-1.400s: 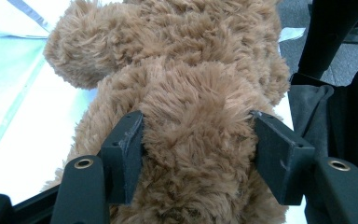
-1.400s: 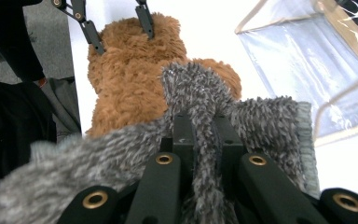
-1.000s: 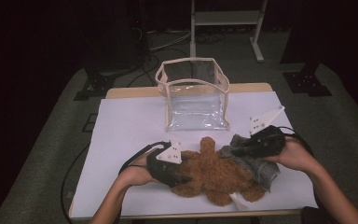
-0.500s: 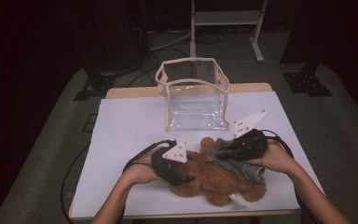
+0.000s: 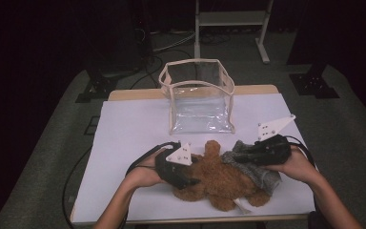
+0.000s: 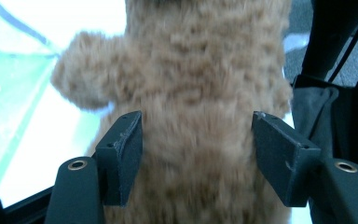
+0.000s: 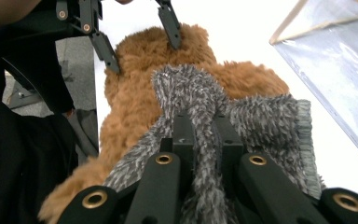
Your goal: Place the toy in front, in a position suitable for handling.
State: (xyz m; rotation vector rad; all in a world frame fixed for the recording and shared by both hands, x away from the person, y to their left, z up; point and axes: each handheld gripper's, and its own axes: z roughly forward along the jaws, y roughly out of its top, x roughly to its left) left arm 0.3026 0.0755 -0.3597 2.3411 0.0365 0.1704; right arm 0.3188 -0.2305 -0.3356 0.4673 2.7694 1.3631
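White surface, frame's lower centre: the right hand-held gripper [image 7: 200,126], clenched on the grey cloth [image 7: 261,126], has drawn it leftward over the bear [image 5: 219,181]. Left hand-held gripper [image 6: 198,140] has moved inward, jaws spread astride the bear's body. Clear bag [image 5: 198,98] waits behind.

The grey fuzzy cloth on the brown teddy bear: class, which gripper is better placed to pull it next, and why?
Right. The right gripper is already shut on a fold of the grey cloth. The left gripper stands open around the teddy bear, so it looks better suited to steadying it.
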